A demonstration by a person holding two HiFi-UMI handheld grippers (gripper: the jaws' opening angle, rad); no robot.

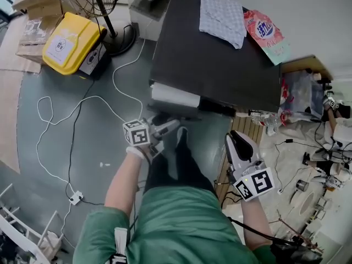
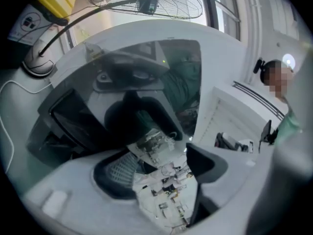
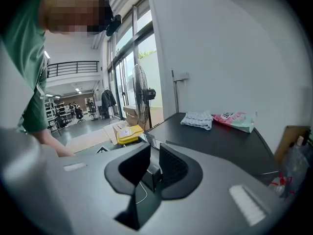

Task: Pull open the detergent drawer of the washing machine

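The washing machine (image 1: 214, 54) has a black top, and its white drawer front (image 1: 175, 95) shows at the upper left of the front. My left gripper (image 1: 175, 128) is held level right at that front, below the white strip. In the left gripper view its jaws (image 2: 156, 173) stand wide apart, and a glossy, mirror-like panel (image 2: 161, 190) fills the gap between them. I cannot make out whether the pads touch it. My right gripper (image 1: 242, 142) hangs off to the right, away from the machine. Its fingers (image 3: 155, 163) sit nearly together with nothing between them.
A checked cloth (image 1: 223, 12) and a pink detergent bag (image 1: 267, 34) lie on the machine's top. A yellow box (image 1: 69, 43) and a fan base (image 1: 118, 40) stand on the floor at the left. A white cable (image 1: 71, 114) runs to a power strip (image 1: 76, 197). Clutter (image 1: 308, 98) crowds the right.
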